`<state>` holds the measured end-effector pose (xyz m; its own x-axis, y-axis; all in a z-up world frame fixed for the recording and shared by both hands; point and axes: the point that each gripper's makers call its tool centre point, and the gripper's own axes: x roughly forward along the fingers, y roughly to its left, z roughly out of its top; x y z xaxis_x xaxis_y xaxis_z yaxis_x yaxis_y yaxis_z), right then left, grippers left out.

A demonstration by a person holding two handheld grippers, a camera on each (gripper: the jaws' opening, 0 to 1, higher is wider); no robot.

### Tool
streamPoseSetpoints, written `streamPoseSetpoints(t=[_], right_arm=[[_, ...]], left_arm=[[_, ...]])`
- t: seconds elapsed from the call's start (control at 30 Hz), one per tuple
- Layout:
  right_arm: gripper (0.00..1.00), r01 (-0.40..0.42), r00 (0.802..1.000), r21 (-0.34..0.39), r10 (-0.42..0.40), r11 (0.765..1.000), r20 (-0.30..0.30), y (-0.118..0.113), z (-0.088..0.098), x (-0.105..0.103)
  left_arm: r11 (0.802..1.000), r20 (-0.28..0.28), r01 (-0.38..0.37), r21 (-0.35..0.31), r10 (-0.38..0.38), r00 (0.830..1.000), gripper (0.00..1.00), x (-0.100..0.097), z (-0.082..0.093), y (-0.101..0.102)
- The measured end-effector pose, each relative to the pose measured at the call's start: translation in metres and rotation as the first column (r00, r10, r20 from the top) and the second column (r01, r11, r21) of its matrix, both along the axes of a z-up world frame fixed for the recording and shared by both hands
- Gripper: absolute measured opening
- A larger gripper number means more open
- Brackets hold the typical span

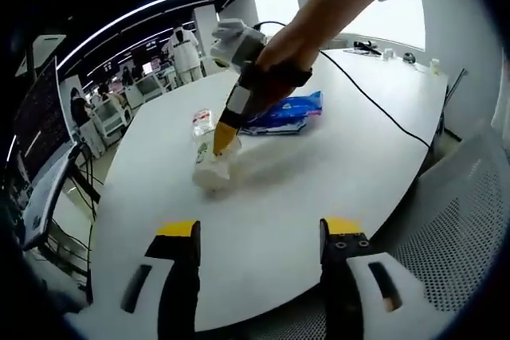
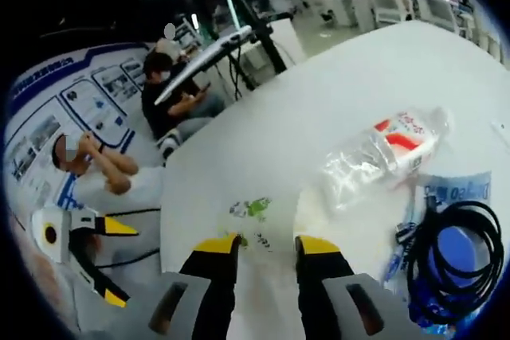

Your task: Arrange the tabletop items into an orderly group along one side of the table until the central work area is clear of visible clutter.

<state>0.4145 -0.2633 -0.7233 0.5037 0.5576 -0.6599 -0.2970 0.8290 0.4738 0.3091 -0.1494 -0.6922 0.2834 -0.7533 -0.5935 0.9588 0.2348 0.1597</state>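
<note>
White cup (image 1: pixel 212 171) pinched by right gripper (image 1: pixel 225 143) mid-table, left gripper (image 1: pixel 259 246) wide near table (image 1: pixel 358 157) edge

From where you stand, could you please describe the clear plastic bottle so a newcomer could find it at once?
On the white oval table, look just beyond the right gripper. The crumpled clear plastic bottle lies on its side beside the blue packet bearing a coiled black cable. Its red-and-white label sets it apart.
</note>
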Motion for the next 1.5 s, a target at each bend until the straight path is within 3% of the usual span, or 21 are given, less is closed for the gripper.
streamPoseSetpoints(t=[0.17, 0.3, 0.47, 0.67, 0.87, 1.17, 1.3, 1.37, 1.5], right_arm=[[0.09, -0.002, 1.000, 0.038, 0.003, 0.999, -0.010, 0.009, 0.003, -0.013], [0.00, -0.018, 0.999, 0.044, 0.017, 0.999, 0.030, 0.017, 0.009, -0.018], [0.00, -0.013, 0.999, 0.059, 0.010, 0.998, 0.046, 0.025, 0.016, -0.022], [0.00, -0.037, 0.995, 0.050, 0.032, 0.998, 0.099, 0.028, 0.035, -0.025], [0.00, -0.019, 0.990, 0.020, 0.016, 1.000, 0.142, 0.006, 0.054, -0.032], [0.00, -0.025, 0.991, -0.084, 0.036, 0.996, 0.130, -0.023, 0.058, -0.055], [0.00, -0.101, 0.990, -0.256, 0.123, 0.962, 0.075, -0.040, 0.048, -0.069], [0.00, -0.151, 0.982, -0.288, 0.178, 0.946, 0.070, -0.040, 0.047, -0.073], [0.00, -0.239, 0.963, -0.399, 0.268, 0.885, 0.018, -0.046, 0.040, -0.079]], left_arm=[[1.000, 0.000, 0.006, 0.009, -0.006, 1.000, 0.58, -0.001, -0.001, 0.001], [1.000, 0.003, 0.009, 0.012, -0.009, 1.000, 0.58, -0.001, -0.002, 0.001], [0.999, -0.003, 0.021, 0.041, -0.021, 1.000, 0.57, -0.003, -0.007, 0.003], [0.999, -0.004, 0.032, 0.022, -0.032, 0.999, 0.56, -0.004, -0.003, 0.001], [0.999, -0.004, 0.044, 0.024, -0.044, 0.999, 0.57, -0.005, -0.004, 0.000], [0.999, 0.006, 0.054, 0.007, -0.054, 0.999, 0.56, -0.006, 0.001, -0.001], [0.998, 0.006, 0.059, 0.010, -0.059, 0.998, 0.55, -0.007, 0.000, -0.001], [0.998, 0.003, 0.058, 0.011, -0.058, 0.998, 0.54, -0.007, 0.000, -0.001], [0.998, 0.007, 0.063, 0.010, -0.063, 0.998, 0.53, -0.008, 0.001, -0.001]])
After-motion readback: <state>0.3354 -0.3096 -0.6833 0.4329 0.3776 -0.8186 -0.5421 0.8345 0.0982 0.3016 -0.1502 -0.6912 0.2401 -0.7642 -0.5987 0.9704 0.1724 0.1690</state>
